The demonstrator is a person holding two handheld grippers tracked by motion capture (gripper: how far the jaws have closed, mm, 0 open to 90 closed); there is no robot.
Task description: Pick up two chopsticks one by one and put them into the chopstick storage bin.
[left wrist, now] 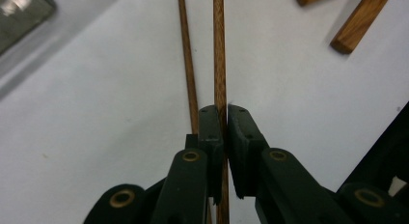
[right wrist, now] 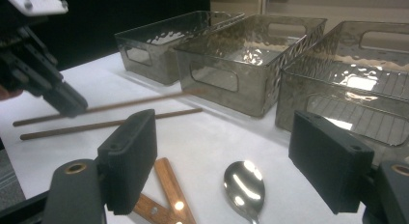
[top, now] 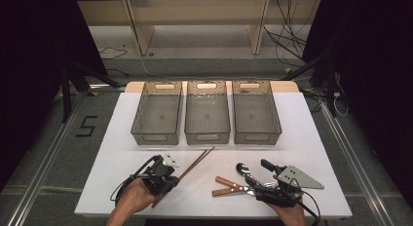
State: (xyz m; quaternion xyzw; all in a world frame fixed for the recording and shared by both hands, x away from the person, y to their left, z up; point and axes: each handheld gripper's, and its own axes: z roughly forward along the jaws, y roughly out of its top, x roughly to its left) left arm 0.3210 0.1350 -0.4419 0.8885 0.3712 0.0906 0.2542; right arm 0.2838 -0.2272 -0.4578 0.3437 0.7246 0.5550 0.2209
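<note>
Two brown chopsticks lie near the table's front left. My left gripper (top: 174,179) (left wrist: 224,110) (right wrist: 72,104) is shut on one chopstick (left wrist: 219,55) (right wrist: 130,105), which hangs slightly above the white table with its far end toward the bins. The other chopstick (left wrist: 187,55) (right wrist: 111,122) rests on the table just beside it. At the front right, my right gripper (top: 258,173) (right wrist: 229,159) stands open with nothing between its jaws. Beneath it are a metal spoon (top: 241,167) (right wrist: 243,185) and two wooden-handled utensils (top: 228,187) (right wrist: 166,190).
Three see-through grey bins stand in a row across the table's far half: left (top: 152,137) (right wrist: 144,60), middle (top: 207,137) (right wrist: 226,79), right (top: 256,137) (right wrist: 308,103). Each looks empty. The white table (top: 316,153) ends close behind both hands.
</note>
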